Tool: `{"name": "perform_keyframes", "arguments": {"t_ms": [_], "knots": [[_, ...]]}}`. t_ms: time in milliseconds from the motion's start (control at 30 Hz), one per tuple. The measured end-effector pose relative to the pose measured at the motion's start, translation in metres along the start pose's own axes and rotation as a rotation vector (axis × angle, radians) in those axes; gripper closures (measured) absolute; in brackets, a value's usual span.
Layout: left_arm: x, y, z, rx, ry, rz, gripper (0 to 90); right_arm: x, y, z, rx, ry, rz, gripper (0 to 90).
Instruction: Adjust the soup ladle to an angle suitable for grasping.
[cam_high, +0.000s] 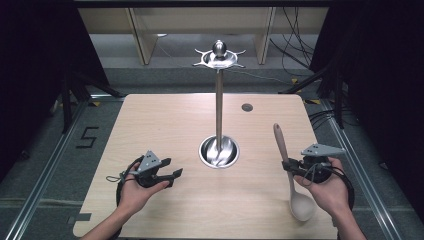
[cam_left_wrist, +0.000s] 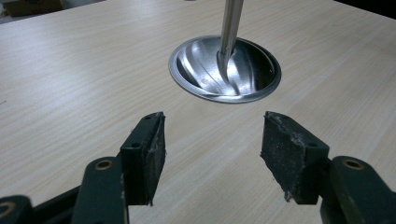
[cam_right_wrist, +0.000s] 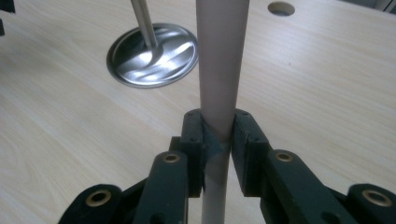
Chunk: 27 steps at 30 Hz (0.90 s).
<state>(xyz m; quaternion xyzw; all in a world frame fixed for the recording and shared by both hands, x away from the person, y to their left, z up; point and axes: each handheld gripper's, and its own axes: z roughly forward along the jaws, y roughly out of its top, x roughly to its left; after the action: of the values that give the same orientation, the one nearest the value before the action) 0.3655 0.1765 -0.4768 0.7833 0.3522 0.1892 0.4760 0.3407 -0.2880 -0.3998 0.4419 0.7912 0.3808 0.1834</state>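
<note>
A steel utensil stand (cam_high: 219, 107) rises from a round dished base (cam_high: 219, 152) at the table's middle, with a hooked crown at its top (cam_high: 219, 56). At the right, my right gripper (cam_high: 288, 165) is shut on the handle of a beige spoon (cam_high: 302, 205), whose bowl hangs toward the table's front edge. In the right gripper view the spoon handle (cam_right_wrist: 219, 60) runs upward between the pads, with the stand's base (cam_right_wrist: 152, 54) beyond it. My left gripper (cam_high: 170, 170) rests at the left, held by a hand. Its jaws stand open and empty (cam_left_wrist: 212, 149), pointing at the stand's base (cam_left_wrist: 225, 70).
The light wooden table (cam_high: 165, 120) has a small round hole (cam_high: 246, 107) at the back right. Cables lie on the floor behind and to the right of the table. Dark curtains stand on both sides.
</note>
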Motion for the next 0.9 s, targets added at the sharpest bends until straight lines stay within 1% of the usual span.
{"name": "perform_keyframes", "arguments": {"t_ms": [33, 100, 133, 200, 233, 300, 333, 367, 400, 433, 467, 500, 533, 567, 600, 633, 667, 700, 733, 767, 800, 833, 867, 900], "knots": [[-0.001, 0.0, 0.0, 0.001, 0.005, -0.014, 39.2, -0.001, -0.002, -0.003, -0.024, 0.003, -0.018, 76.5], [-0.001, 0.0, 0.0, 0.001, 0.005, -0.013, 39.1, 0.0, -0.005, -0.004, -0.052, 0.017, 0.001, 76.5], [0.0, 0.0, 0.0, -0.001, -0.002, -0.002, 39.2, -0.001, -0.006, -0.005, -0.064, 0.039, 0.004, 76.5], [0.0, 0.0, 0.0, -0.001, -0.002, -0.004, 39.2, -0.002, -0.009, -0.006, -0.095, 0.041, -0.004, 76.5], [0.0, 0.0, 0.0, -0.002, -0.002, -0.004, 39.2, -0.002, -0.009, -0.006, -0.095, 0.041, -0.004, 76.5], [0.0, 0.0, 0.0, -0.001, -0.002, -0.002, 39.1, -0.004, -0.013, -0.008, -0.14, 0.062, -0.011, 76.5], [0.0, 0.0, 0.0, -0.001, -0.002, -0.003, 39.1, -0.004, -0.015, -0.009, -0.156, 0.07, -0.006, 76.5], [-0.001, 0.0, 0.0, 0.001, 0.004, -0.015, 39.1, -0.004, -0.015, -0.009, -0.156, 0.07, -0.006, 76.5], [-0.002, 0.0, 0.0, 0.001, 0.005, -0.019, 39.2, -0.005, -0.016, -0.01, -0.177, 0.063, -0.028, 76.5], [-0.001, 0.0, 0.0, 0.0, -0.003, -0.024, 39.1, -0.004, -0.018, -0.011, -0.207, 0.063, -0.019, 76.6], [-0.001, 0.0, 0.0, 0.0, 0.0, -0.019, 39.1, -0.004, -0.018, -0.011, -0.207, 0.063, -0.019, 76.6], [-0.001, 0.0, 0.0, -0.002, -0.001, -0.012, 39.2, -0.002, -0.019, -0.014, -0.208, 0.059, -0.002, 76.6], [-0.001, 0.0, 0.0, -0.002, 0.0, -0.014, 39.2, -0.004, -0.021, -0.014, -0.24, 0.051, -0.035, 76.6], [-0.001, 0.0, 0.001, -0.001, -0.003, -0.016, 39.1, -0.002, -0.022, -0.016, -0.252, 0.051, -0.013, 76.6], [-0.001, 0.0, 0.001, -0.003, -0.005, -0.012, 39.2, -0.002, -0.023, -0.017, -0.265, 0.052, -0.003, 76.6], [-0.001, 0.001, 0.001, -0.005, -0.007, -0.005, 39.2, -0.002, -0.023, -0.018, -0.277, 0.05, -0.009, 76.6], [-0.001, 0.001, 0.001, -0.005, -0.007, -0.005, 39.2, -0.002, -0.023, -0.018, -0.277, 0.05, -0.009, 76.6], [-0.002, 0.001, 0.001, -0.003, -0.009, -0.022, 39.2, -0.002, -0.024, -0.02, -0.297, 0.042, -0.007, 76.6], [-0.002, 0.001, 0.001, -0.003, -0.009, -0.022, 39.2, -0.002, -0.023, -0.02, -0.305, 0.041, -0.007, 76.6], [-0.002, 0.001, 0.001, -0.005, -0.008, -0.015, 39.2, -0.003, -0.023, -0.02, -0.324, 0.045, -0.012, 76.7], [-0.002, 0.001, 0.001, -0.004, -0.003, -0.017, 39.1, -0.002, -0.022, -0.021, -0.325, 0.039, -0.003, 76.6], [-0.001, 0.002, 0.001, -0.01, -0.012, -0.004, 39.2, -0.002, -0.021, -0.023, -0.332, 0.038, 0.004, 76.7], [-0.001, 0.002, 0.001, -0.01, -0.012, -0.004, 39.1, -0.004, -0.02, -0.022, -0.356, 0.04, -0.02, 76.7], [-0.002, 0.002, 0.001, -0.012, -0.01, -0.028, 39.2, -0.003, -0.018, -0.024, -0.347, 0.037, 0.002, 76.7]]}}
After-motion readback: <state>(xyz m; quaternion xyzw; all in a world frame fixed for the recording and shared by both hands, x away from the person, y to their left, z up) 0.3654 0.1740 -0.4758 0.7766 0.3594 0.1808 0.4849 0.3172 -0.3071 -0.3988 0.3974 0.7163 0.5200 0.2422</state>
